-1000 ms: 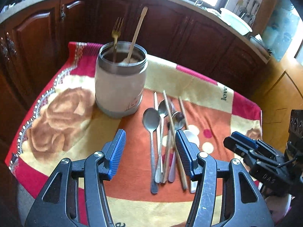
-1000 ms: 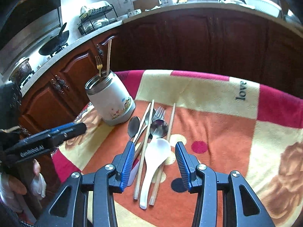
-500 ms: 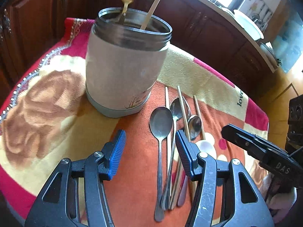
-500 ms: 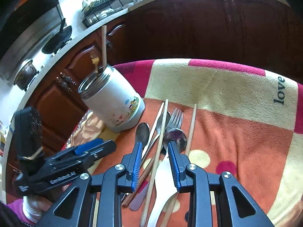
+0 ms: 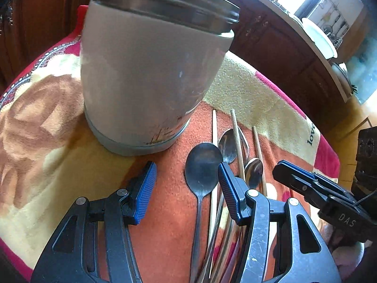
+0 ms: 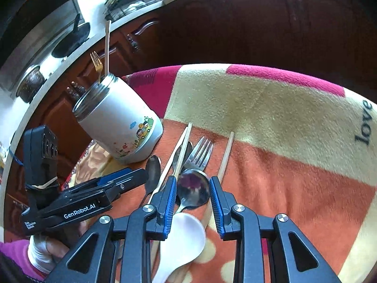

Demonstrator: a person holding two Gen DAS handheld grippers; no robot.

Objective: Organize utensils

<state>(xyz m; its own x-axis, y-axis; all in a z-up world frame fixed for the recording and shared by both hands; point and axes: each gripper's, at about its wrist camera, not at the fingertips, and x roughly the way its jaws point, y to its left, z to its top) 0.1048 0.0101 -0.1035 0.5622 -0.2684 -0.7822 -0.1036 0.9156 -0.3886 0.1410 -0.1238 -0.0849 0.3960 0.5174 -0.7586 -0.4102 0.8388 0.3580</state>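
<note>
On the fuzzy rose-patterned blanket [image 6: 271,108], a squat white insulated jar [image 6: 117,122] with a threaded steel rim holds a gold fork [image 6: 96,64] and a pale chopstick [image 6: 107,44]. Beside it lie steel spoons, a fork [image 6: 200,149], wooden chopsticks and a glossy white ceramic spoon [image 6: 182,238]. The right gripper [image 6: 192,202], ribbed blue pads apart, straddles a polished spoon bowl [image 6: 193,188]. The left gripper [image 5: 186,188] gapes near the jar's base.
</note>
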